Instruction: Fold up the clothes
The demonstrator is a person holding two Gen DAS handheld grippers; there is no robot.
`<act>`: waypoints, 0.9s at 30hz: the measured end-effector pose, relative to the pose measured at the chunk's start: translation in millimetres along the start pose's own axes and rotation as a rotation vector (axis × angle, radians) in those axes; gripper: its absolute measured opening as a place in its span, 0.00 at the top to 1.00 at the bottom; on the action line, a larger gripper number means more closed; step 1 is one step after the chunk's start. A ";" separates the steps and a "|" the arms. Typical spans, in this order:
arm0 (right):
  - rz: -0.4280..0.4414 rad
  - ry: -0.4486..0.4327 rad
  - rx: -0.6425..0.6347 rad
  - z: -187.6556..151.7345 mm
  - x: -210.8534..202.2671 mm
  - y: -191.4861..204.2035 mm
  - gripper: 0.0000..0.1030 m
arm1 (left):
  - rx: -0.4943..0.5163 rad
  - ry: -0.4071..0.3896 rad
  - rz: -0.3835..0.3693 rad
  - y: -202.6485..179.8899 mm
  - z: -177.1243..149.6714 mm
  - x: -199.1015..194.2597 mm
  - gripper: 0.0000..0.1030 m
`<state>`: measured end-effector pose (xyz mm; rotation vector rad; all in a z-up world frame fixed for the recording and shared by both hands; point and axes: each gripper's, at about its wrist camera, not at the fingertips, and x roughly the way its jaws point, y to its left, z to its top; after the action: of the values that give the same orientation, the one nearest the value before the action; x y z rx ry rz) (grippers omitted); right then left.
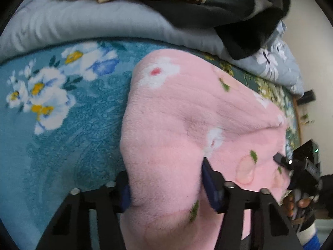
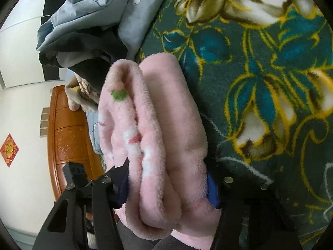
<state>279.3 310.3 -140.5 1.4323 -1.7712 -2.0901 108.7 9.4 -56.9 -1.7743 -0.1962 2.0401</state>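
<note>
Two hand-held grippers clamp one pink fleece garment (image 1: 187, 125) over the bed's floral blanket (image 1: 62, 125): the left hand-held gripper (image 1: 166, 185) pinches a bunched edge, the right hand-held gripper (image 2: 168, 179) squeezes a thick stack of layers. My worry is that the plush layers slide apart if either grip slackens, undoing the fold. One dark garment (image 1: 239, 16) lies on one grey quilt (image 1: 93, 23) behind
</note>
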 end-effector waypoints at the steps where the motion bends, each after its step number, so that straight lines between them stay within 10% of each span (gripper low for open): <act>1: -0.003 -0.004 -0.002 0.0 -0.7 2.4 0.46 | 0.017 -0.002 0.016 -4.2 0.9 -2.8 0.56; 14: 0.058 -0.103 -0.108 37.6 -89.6 22.9 0.51 | 0.240 -0.072 -0.051 -138.1 24.5 -22.3 0.68; 27: -0.194 -0.221 -0.170 179.5 -243.0 -18.4 0.51 | 0.311 0.048 -0.230 -319.7 96.7 88.6 0.68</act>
<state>309.3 588.6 -25.3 1.4268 -1.5248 -2.5175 78.4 348.9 -0.2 -1.5320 -0.0604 1.7567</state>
